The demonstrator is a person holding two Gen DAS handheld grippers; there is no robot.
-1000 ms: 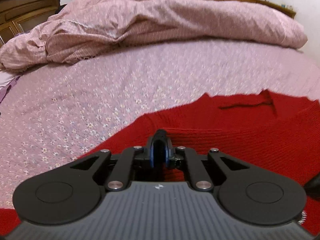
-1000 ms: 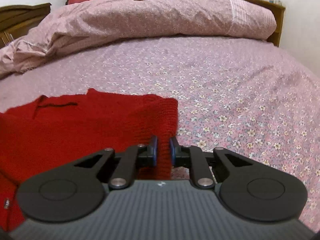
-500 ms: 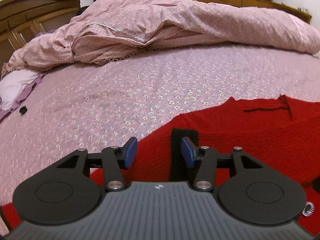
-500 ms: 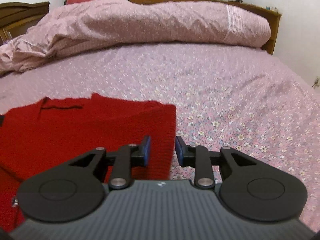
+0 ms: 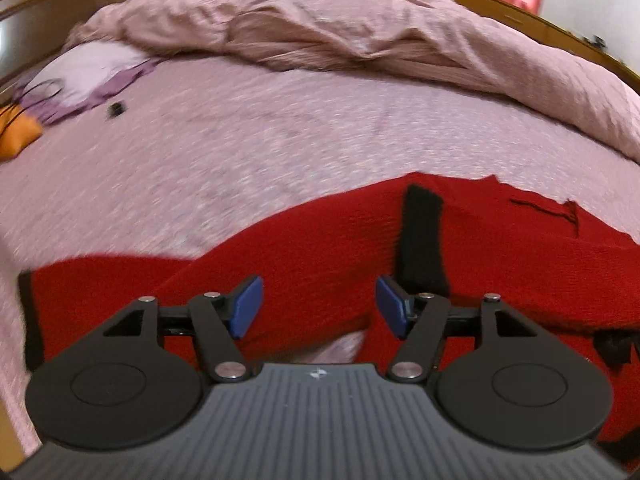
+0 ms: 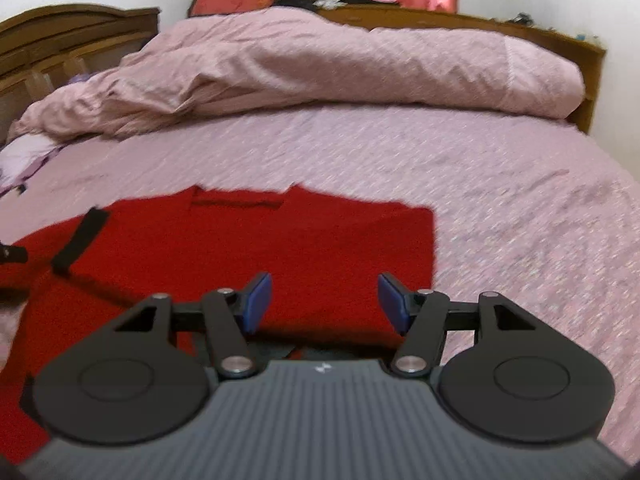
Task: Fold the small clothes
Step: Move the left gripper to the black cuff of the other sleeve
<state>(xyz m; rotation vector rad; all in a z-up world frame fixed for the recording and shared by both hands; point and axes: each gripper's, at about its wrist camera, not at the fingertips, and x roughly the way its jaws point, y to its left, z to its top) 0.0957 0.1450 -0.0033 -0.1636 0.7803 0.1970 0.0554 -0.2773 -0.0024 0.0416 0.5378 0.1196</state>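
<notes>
red sweater flat on bed, both claws spreading

a red sweater (image 6: 256, 248) lies flat on a pink floral bed (image 6: 500, 208), one sleeve with a black cuff (image 5: 422, 236) folded across its body; the left claw (image 5: 318, 306) hangs above the sweater, jaws opening, blue pads clear of the knit; the right claw (image 6: 324, 302) hangs above the sweater's near right part, jaws opening, gripping nothing; a rumpled pink duvet (image 6: 320, 64) is heaped at the far end.
</notes>
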